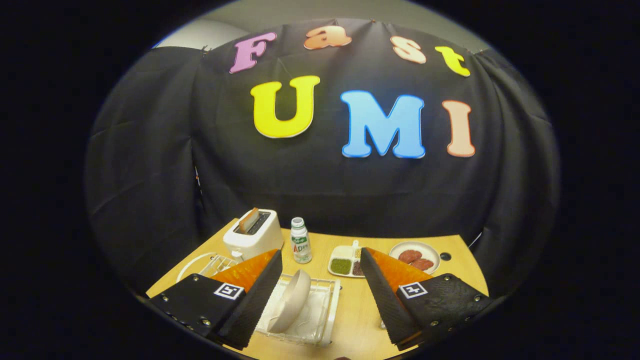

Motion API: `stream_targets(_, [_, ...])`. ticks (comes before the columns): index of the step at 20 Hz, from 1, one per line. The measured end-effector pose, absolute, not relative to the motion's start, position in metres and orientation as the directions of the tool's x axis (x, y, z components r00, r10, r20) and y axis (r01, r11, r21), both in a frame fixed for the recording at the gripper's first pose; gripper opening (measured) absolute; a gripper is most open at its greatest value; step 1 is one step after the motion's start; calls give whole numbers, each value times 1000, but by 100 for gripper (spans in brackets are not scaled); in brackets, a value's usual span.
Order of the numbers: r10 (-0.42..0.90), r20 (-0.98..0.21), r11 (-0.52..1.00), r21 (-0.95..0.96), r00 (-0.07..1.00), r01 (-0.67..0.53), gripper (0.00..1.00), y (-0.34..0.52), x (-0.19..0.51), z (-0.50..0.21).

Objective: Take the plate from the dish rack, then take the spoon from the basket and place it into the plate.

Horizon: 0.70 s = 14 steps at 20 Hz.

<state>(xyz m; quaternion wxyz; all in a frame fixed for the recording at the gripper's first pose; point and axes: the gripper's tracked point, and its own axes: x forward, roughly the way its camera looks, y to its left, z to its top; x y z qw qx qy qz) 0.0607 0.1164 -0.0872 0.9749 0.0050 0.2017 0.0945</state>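
A pale plate [291,300] stands on edge in a clear dish rack [327,312] on the wooden table, low between my fingers and close to the left one. My gripper [320,251] hovers above the rack, open wide with nothing between its fingers. A white wire basket [216,263] sits to the left, partly hidden behind the left finger. I cannot make out a spoon in it.
Beyond the fingers stand a white toaster [254,233] with a slice of bread, a small bottle [300,241], a divided sauce dish [344,262] and a white plate of meat patties [415,257]. The table [357,315] ends at the black cloth wall.
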Motion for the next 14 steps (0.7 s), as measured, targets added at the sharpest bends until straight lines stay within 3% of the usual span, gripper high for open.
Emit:
stream_targets(7, [211, -687, 974, 208, 696, -90, 97, 139, 77, -172])
stream_targets(14, [209, -817, 972, 235, 538, -19, 97, 159, 88, -237])
